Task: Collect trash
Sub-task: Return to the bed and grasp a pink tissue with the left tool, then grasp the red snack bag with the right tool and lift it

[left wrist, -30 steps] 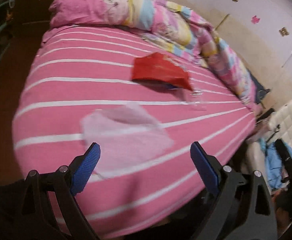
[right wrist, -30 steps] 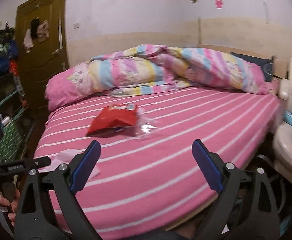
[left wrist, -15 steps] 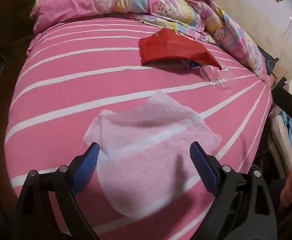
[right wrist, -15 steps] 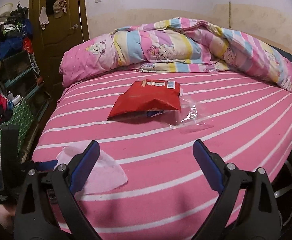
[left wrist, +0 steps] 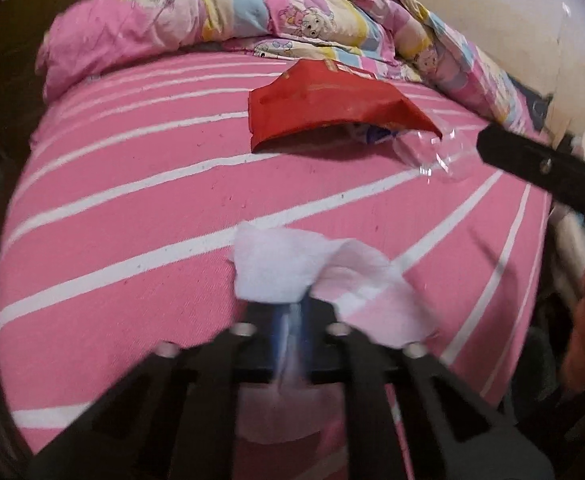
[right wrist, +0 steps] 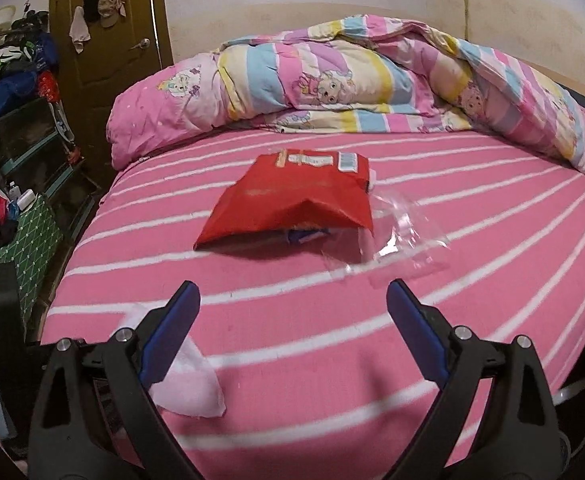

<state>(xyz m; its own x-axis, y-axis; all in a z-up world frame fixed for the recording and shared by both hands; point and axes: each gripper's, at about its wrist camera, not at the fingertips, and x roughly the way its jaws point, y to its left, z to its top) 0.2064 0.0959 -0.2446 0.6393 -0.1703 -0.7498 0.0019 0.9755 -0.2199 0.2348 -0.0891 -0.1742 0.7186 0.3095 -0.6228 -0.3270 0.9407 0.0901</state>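
Position of the next target relative to the open tool governs the coming move. The crumpled red foil snack bag (right wrist: 292,196) lies ahead of the right tool (right wrist: 292,320) at 12 o'clock, near but not touching, with its long axis running from 8 o'clock to 2 o'clock in the right wrist view. A crinkled clear plastic wrapper (right wrist: 400,240) lies just beside the bag at 4 o'clock of it, partly tucked under its edge. The right tool stands spread, with nothing between its blue pads.

The left tool (left wrist: 290,312) is pressed together, pinching the thin white tissue sheet (left wrist: 292,268), which bunches at the pads and drapes toward 4 o'clock onto the bed. From the left tool the bag lies at 12 o'clock, farther off; judged from both views, the right tool is the nearer and the free one.

All items rest on the pink bed sheet with white stripes (right wrist: 492,300), a soft surface likely to yield under pressure. A rolled pastel cartoon-print quilt (right wrist: 352,80) lies along the far side. A brown wooden door (right wrist: 112,32) stands at 10 o'clock.
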